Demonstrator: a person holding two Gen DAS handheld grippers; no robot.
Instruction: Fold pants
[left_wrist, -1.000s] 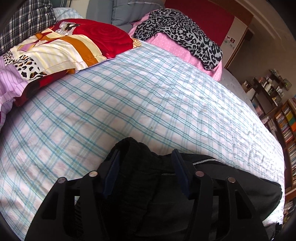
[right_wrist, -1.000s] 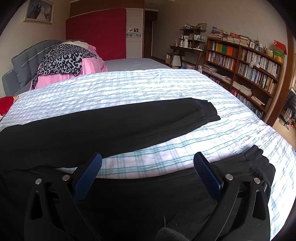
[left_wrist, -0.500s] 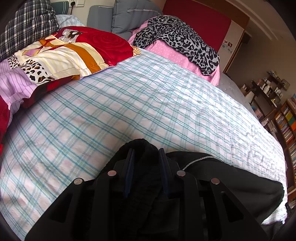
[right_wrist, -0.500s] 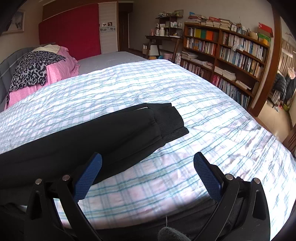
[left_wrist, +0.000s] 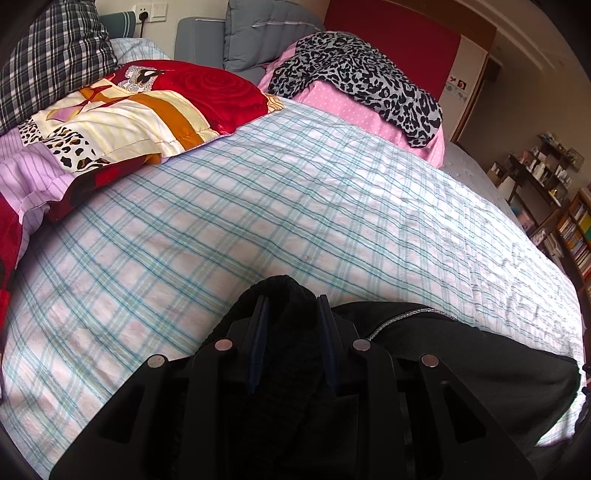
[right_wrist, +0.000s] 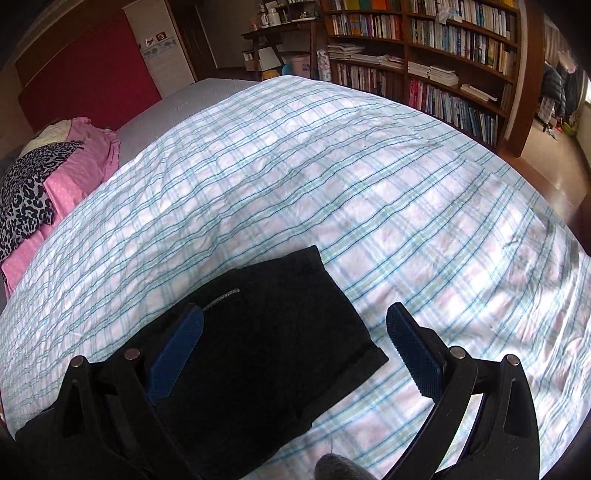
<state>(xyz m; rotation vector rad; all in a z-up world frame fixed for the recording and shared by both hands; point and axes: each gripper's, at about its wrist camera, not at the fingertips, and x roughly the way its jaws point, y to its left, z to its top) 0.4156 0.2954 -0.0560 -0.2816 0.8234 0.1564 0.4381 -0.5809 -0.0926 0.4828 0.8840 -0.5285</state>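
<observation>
Black pants (left_wrist: 461, 354) lie along the near edge of a bed with a plaid sheet (left_wrist: 295, 203). My left gripper (left_wrist: 291, 301) is shut on a bunched fold of the black fabric, which bulges up between and past its blue pads. A thin silver cord shows on the cloth just right of it. In the right wrist view, the cuffed end of a pant leg (right_wrist: 258, 350) lies flat on the sheet (right_wrist: 332, 166). My right gripper (right_wrist: 295, 312) hovers over that end, open wide. Its left finger is above the cloth and its right finger is above bare sheet.
Patterned pillows (left_wrist: 147, 110) are piled at the bed's far left. A leopard-print garment on a pink pillow (left_wrist: 369, 81) sits by the headboard. Bookshelves (right_wrist: 443, 55) and a desk stand beyond the bed's far side.
The left jaws closed onto the bunched pants and then held still. The right gripper swept sideways along the pant leg to its cuffed end, rolling as it went, still open.
</observation>
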